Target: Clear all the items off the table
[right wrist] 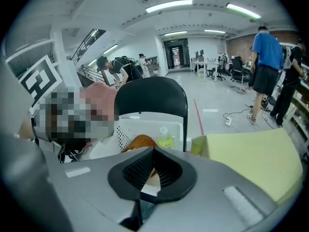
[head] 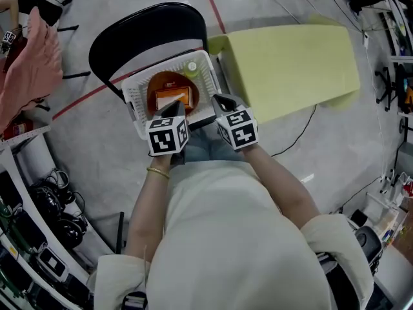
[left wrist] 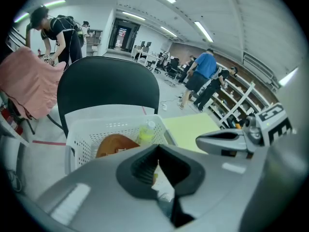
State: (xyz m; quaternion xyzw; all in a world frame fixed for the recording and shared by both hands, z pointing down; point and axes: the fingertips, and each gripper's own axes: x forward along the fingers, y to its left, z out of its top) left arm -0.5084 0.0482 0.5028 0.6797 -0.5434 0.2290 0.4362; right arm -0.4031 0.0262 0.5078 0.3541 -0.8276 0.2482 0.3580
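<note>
**Head view.** The left claw (head: 173, 108) and the right claw (head: 223, 102) are both fully closed and hold nothing. They hang side by side over the near rim of a white perforated plastic basket (head: 132, 97), tips pointing forward and down. The basket sits on the seat of a black chair (head: 129, 34) with a curved backrest. It holds an orange-brown round item (head: 169, 90) carrying a rectangular label, and behind that a pale yellow-green bottle (head: 191, 67). The yellow-green desk (head: 290, 63) is a smooth matte slab to the right of the basket, its long axis running left to right. It is nearer the right claw, and no item shows on its visible top, so the clearing appears to be at or near its end.

**Left gripper view.** The jaws of the left claw (left wrist: 158, 152) meet, their ribbed dark pads in a V with nothing gripped. The basket (left wrist: 79, 141) lies straight ahead and lower, with the bottle (left wrist: 146, 132) upright against its far wall. The right claw (left wrist: 208, 140) is alongside, with the desk (left wrist: 193, 125) beyond it.

**Right gripper view.** The jaws of the right claw (right wrist: 153, 154) are likewise together and empty. The basket (right wrist: 126, 129) is ahead and slightly left, and the desk (right wrist: 246, 158) spreads to the right.
</note>
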